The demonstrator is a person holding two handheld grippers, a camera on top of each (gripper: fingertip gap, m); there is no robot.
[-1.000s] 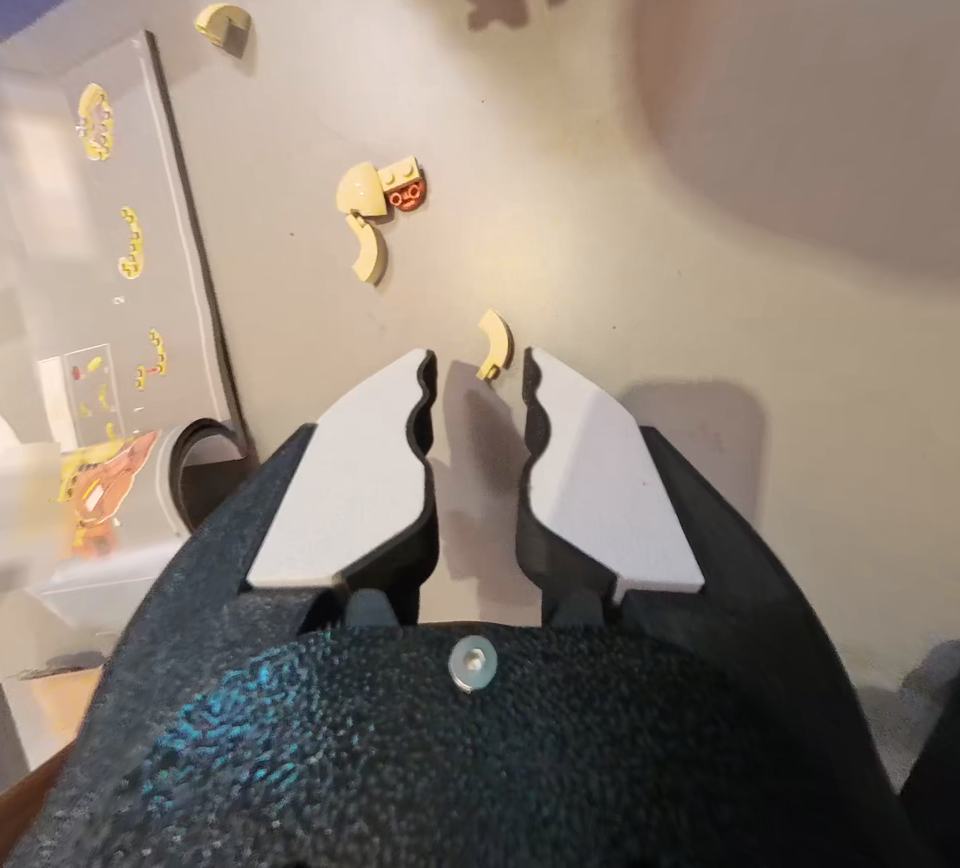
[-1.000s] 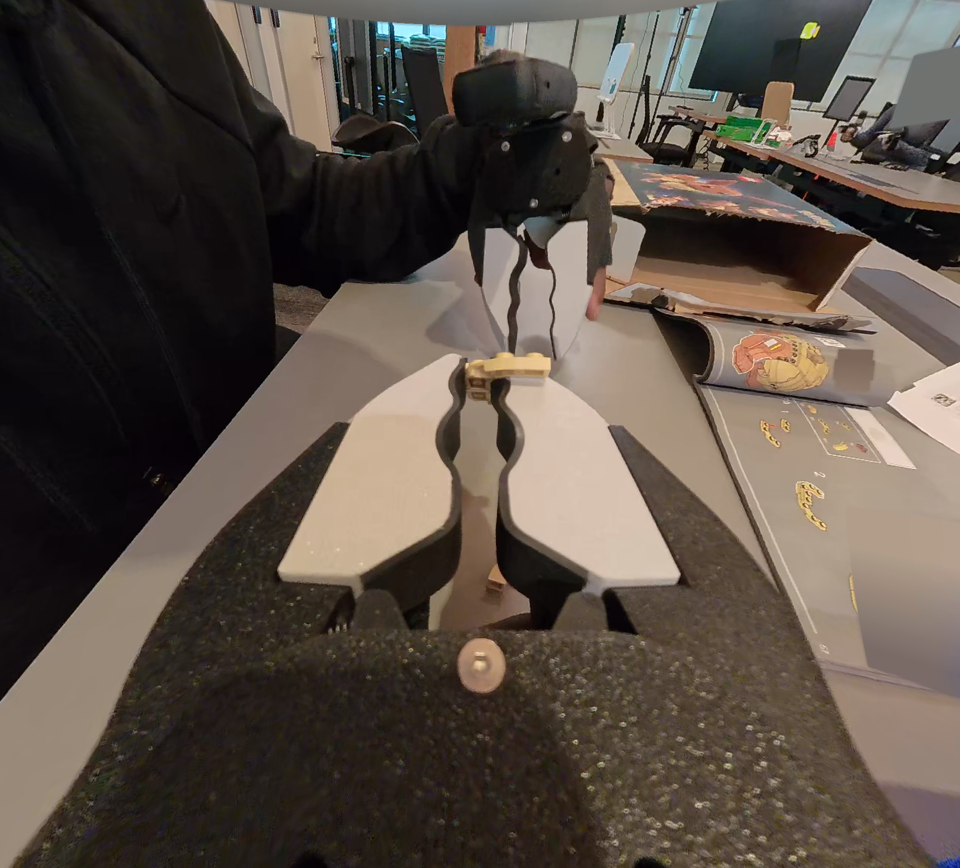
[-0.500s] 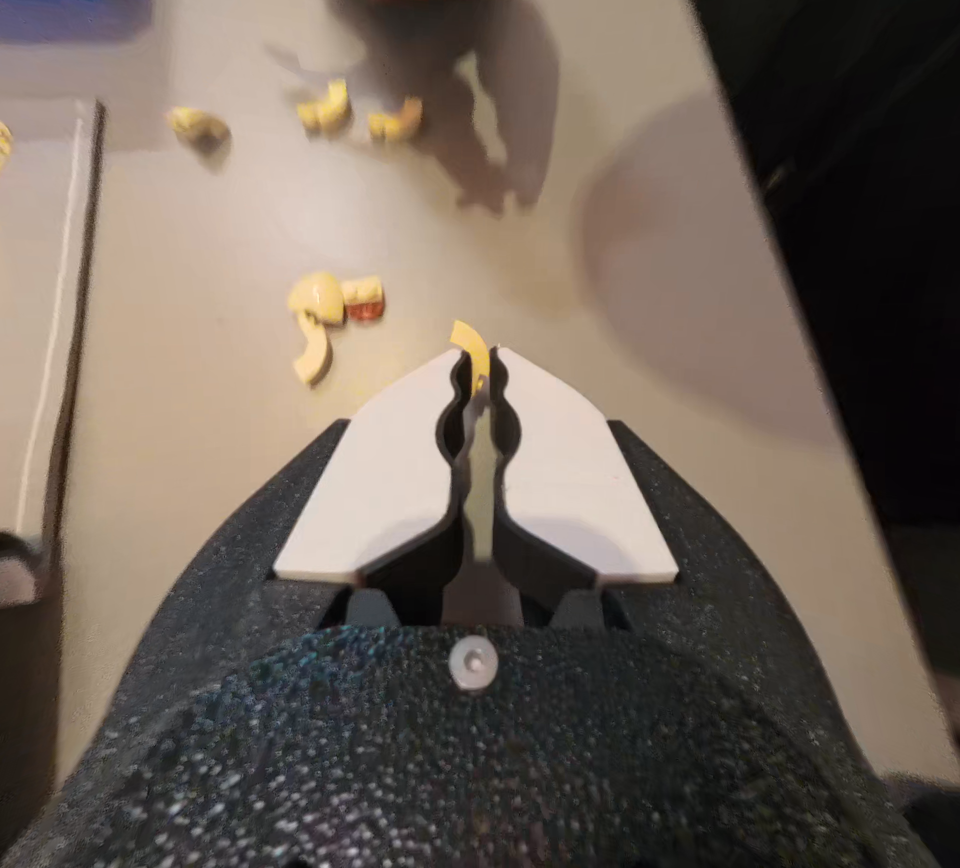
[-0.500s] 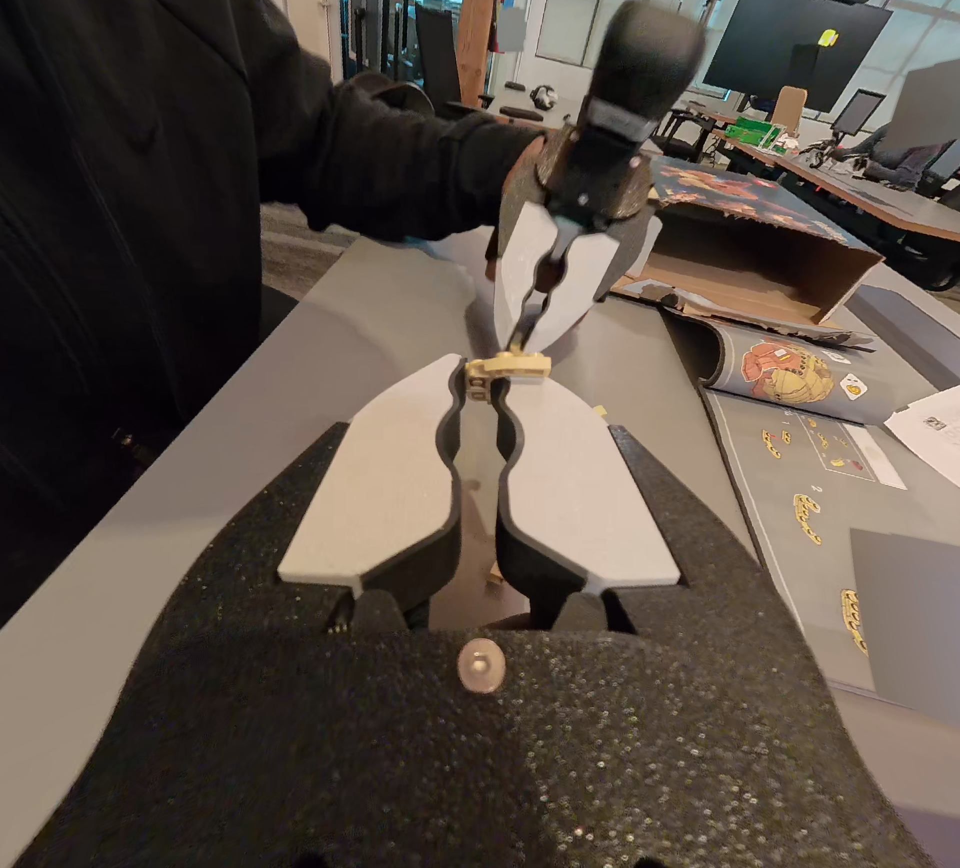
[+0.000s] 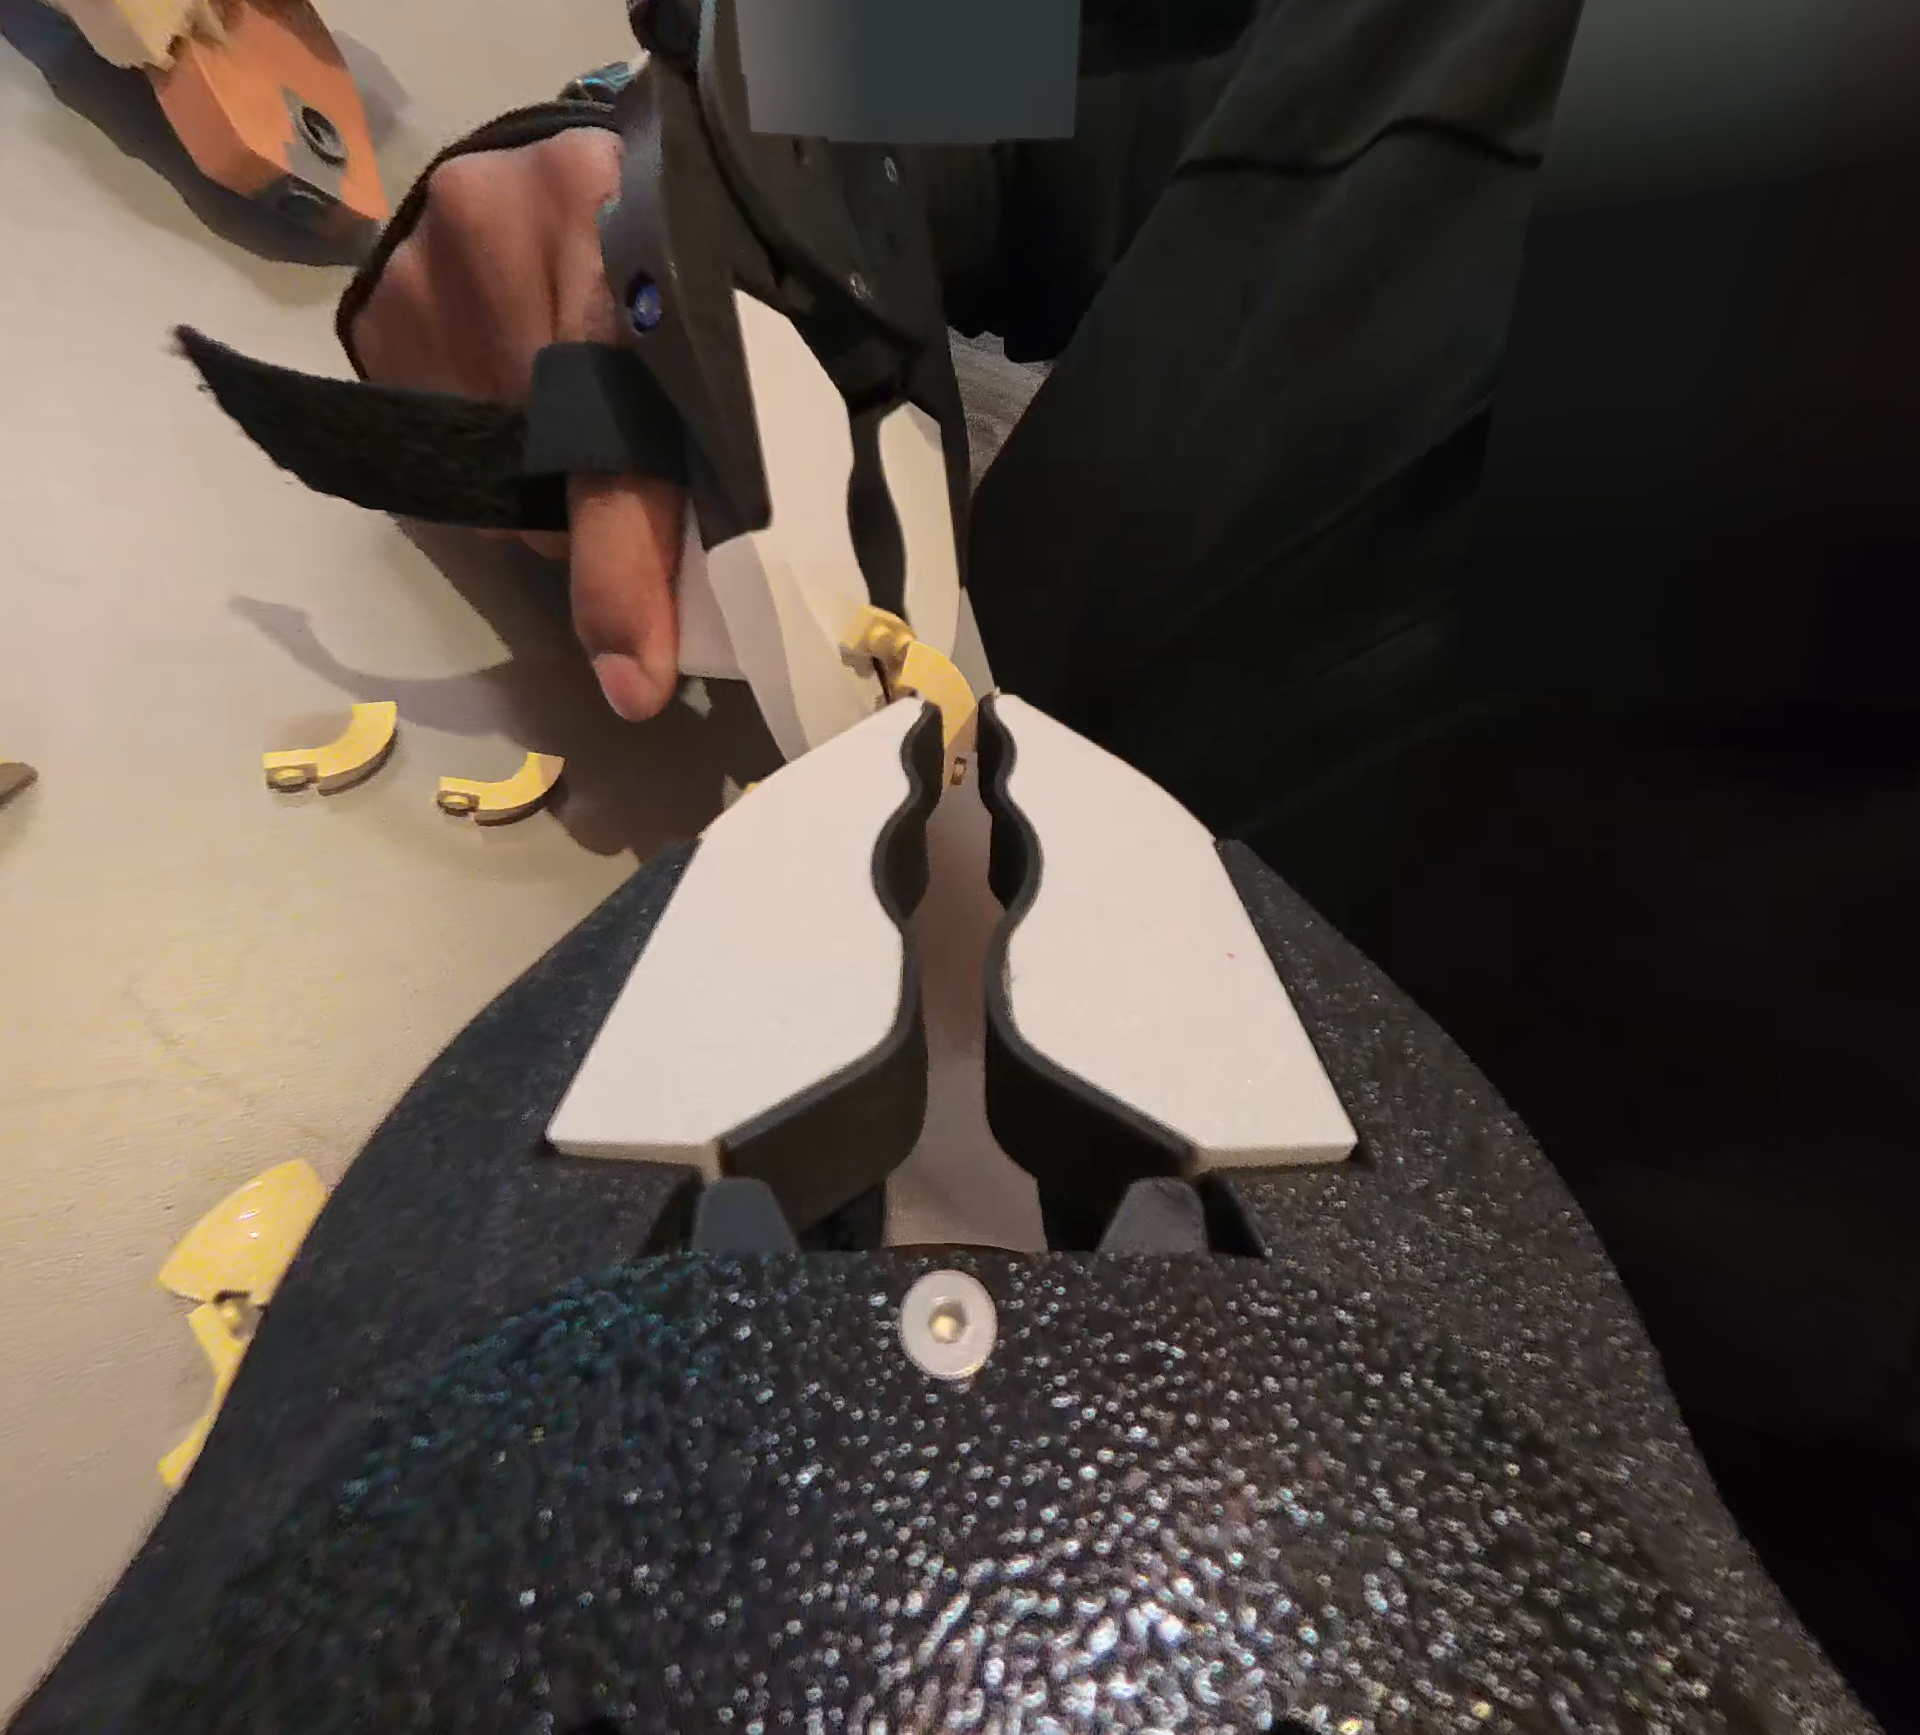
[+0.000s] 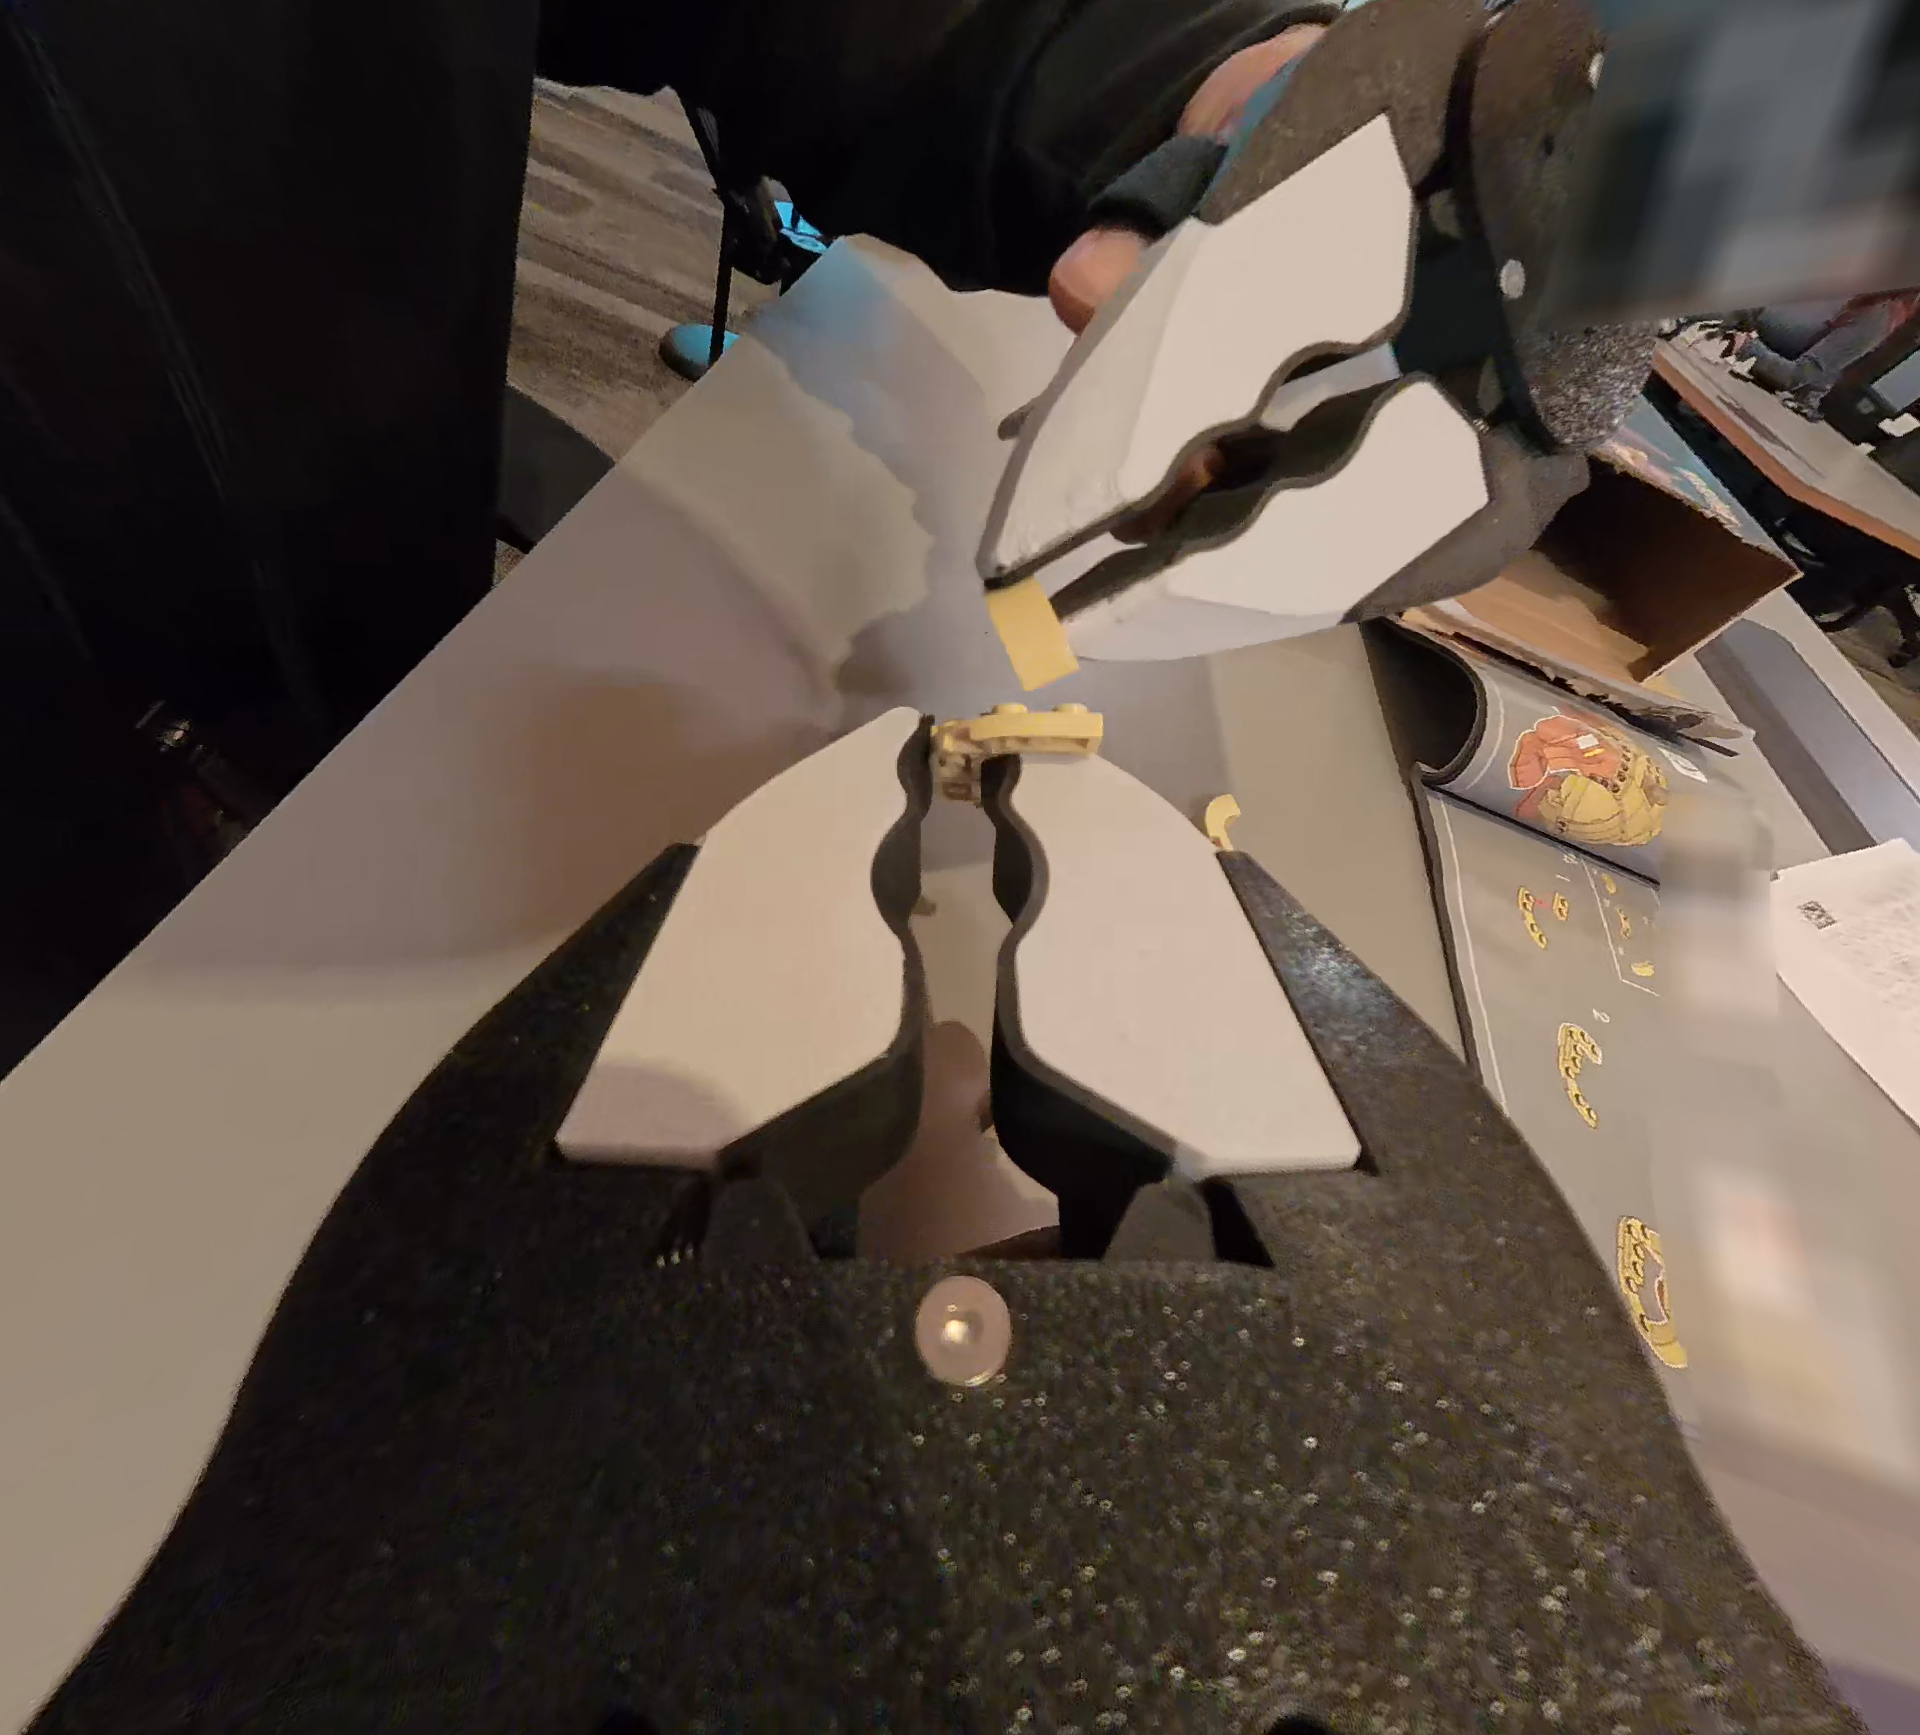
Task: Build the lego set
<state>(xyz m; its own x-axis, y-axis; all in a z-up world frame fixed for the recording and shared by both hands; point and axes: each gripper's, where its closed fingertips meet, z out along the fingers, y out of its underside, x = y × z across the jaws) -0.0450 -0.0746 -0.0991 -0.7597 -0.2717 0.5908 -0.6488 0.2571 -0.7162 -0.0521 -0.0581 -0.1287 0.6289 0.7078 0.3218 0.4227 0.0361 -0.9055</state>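
Risk sits at the 2 fingertip grips. The left gripper [image 5: 953,717] pinches a curved tan brick [image 5: 940,683] by one end, most of the arc jutting past the tips toward 11 o'clock. The right gripper [image 6: 956,750] is clamped on a tan studded plate [image 6: 1023,735], gripped at its left end and overhanging toward 3 o'clock. In the right wrist view the curved piece hangs just above the plate at 1 o'clock, apart from it. Such shallow holds could let either piece pivot or pop free if they are pressed together off-axis. More loose tan arcs [image 5: 332,747] lie at 9 o'clock on the grey table [image 5: 125,906], beside an open instruction booklet [image 6: 1538,947].
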